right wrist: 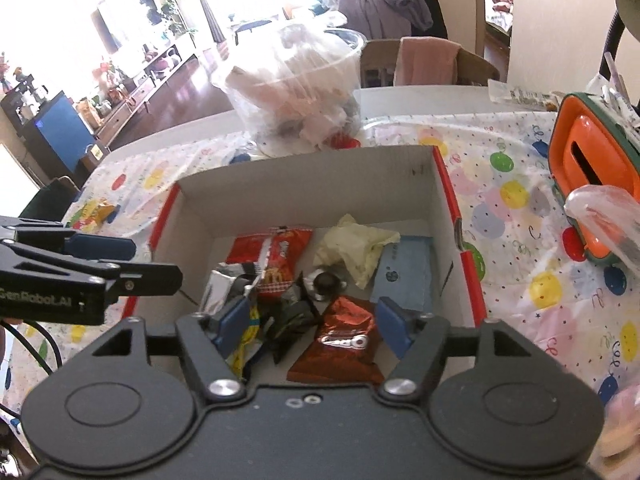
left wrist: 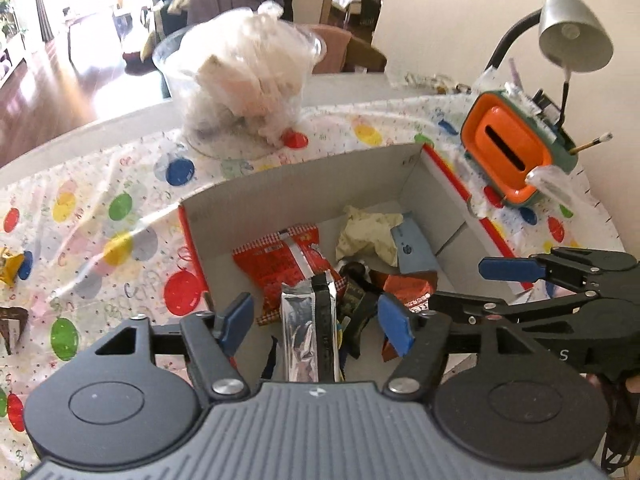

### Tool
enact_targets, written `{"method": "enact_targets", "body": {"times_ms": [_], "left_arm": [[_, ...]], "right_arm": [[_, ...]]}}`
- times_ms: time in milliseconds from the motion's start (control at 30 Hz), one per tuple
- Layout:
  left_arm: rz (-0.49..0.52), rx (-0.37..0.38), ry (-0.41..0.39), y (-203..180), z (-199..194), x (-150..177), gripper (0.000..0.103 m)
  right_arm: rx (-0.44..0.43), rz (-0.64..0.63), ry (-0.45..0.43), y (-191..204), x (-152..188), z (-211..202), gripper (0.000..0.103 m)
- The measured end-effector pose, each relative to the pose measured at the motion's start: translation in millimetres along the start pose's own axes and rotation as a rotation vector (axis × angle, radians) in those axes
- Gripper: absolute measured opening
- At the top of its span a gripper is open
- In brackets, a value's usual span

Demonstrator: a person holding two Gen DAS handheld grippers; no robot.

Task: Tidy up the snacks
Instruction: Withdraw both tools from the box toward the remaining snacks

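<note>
A cardboard box (left wrist: 300, 196) with red edges stands open on the dotted cloth. In it lie a red packet (left wrist: 284, 264), a crumpled cream wrapper (left wrist: 368, 236), a blue packet (left wrist: 414, 250), a red-brown packet (right wrist: 344, 340) and a silver-and-black packet (left wrist: 300, 328). My left gripper (left wrist: 316, 320) hangs open over the box's near end. The silver packet lies below the gap, clear of both pads. My right gripper (right wrist: 314, 322) is open too, above the red-brown packet and touching nothing. The two grippers are side by side over the box (right wrist: 304, 184).
Behind the box stands a clear tub (left wrist: 248, 80) stuffed with a plastic bag. An orange tissue holder (left wrist: 508, 144) and a grey desk lamp (left wrist: 572, 36) are at the right. Loose snacks lie on the cloth at the left: a yellow one (left wrist: 10, 266) and a brown one (left wrist: 14, 324).
</note>
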State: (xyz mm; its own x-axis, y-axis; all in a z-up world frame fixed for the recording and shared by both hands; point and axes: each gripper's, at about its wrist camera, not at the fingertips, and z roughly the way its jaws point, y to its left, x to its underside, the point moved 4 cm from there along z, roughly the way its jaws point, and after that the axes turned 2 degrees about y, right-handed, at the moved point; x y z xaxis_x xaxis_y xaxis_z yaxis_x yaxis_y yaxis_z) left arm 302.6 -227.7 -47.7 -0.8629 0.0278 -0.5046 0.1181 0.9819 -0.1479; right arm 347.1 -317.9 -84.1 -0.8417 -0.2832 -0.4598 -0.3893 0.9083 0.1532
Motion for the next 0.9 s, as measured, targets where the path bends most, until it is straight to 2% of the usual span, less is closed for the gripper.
{"method": "enact_targets", "body": {"times_ms": [233,300,500,733,900], "left_arm": [[-0.004,-0.006,-0.074,15,-29,14,0.074],[-0.015,-0.007,-0.087,23,-36,19,0.08],[-0.05,-0.006,-0.106,54,-55,34,0.081],[-0.108,-0.058,-0.18,114,-79,53,0.083],[-0.137,-0.089,-0.184,166,-87,63,0.086]], "right_arm": [[-0.037,-0.022,-0.031,20,1,-13,0.083],[-0.045,-0.024,-0.034,26,2,-14,0.085],[-0.057,-0.063,-0.044,57,4,-15,0.093],[-0.044,-0.111,-0.035,101,2,-4,0.1],[-0.039,-0.155,-0.019,141,-5,15,0.103]]}}
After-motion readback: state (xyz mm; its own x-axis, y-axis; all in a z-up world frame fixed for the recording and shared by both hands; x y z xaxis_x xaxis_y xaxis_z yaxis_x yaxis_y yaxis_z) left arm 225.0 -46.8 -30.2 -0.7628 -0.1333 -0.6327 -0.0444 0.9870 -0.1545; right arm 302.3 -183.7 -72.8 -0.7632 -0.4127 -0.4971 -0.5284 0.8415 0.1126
